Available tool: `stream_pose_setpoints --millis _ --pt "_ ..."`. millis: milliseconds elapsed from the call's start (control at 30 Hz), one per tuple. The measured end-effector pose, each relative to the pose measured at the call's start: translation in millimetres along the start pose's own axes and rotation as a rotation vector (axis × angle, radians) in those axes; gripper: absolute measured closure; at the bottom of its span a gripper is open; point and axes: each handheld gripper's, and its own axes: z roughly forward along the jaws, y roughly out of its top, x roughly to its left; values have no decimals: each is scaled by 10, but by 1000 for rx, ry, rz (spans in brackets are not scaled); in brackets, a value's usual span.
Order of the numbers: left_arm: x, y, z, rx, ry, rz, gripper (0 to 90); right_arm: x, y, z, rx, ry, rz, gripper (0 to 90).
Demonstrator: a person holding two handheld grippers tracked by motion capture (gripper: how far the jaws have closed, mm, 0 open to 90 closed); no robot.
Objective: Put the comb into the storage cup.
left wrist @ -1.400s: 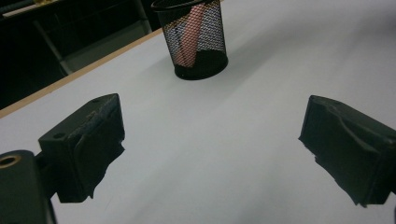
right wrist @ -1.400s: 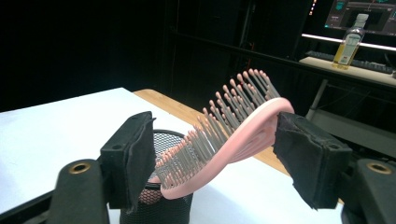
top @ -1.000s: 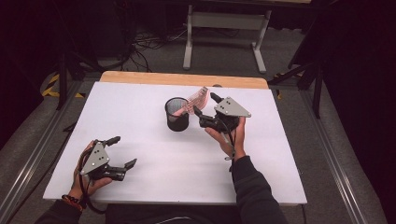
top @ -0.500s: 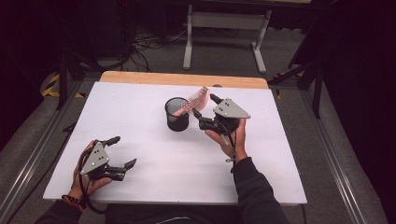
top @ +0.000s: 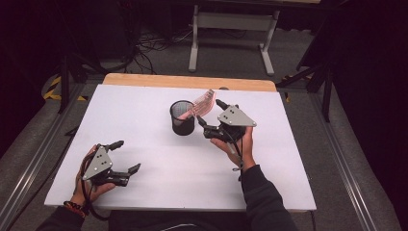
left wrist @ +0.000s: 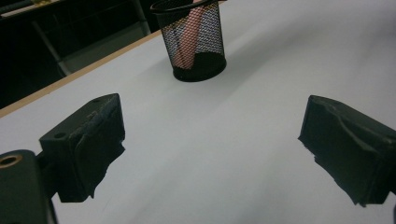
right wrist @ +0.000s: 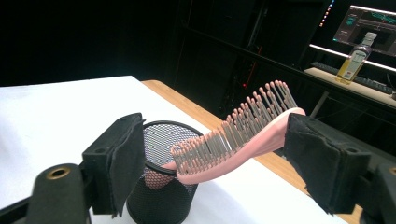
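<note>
Cup (right wrist: 161, 186) black wire mesh; brush (right wrist: 233, 140) smooth pink plastic.

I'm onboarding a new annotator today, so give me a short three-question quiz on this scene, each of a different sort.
1. True or false: the pink hairbrush has its handle end inside the black mesh cup.
2. Which claw is close to the cup? A) left claw B) right claw C) both
3. Fill in: the left claw's jaws stand ____ over the white table, with nothing between them.

Key
1. True: the handle sits in the cup and the bristled head leans out over the rim.
2. B: the right claw is at the brush, its jaws apart on either side and just opening; the left one is well short of the cup.
3. Open.
</note>
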Motion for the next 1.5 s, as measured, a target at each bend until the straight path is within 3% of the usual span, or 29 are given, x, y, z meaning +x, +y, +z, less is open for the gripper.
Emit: stream_pose_setpoints --millis 467,833,1333,1500 --pt "1 -2 0 4 0 3 76 14 -83 -99 17 -6 18 146" --pt "0 3 -6 1 -2 6 76 62 -81 -190 24 -5 -18 140" --pt "6 5 -19 -3 3 6 75 86 -85 -235 36 15 -26 111" --pt "12 3 -25 -8 7 2 76 86 -65 -269 5 21 -12 93"
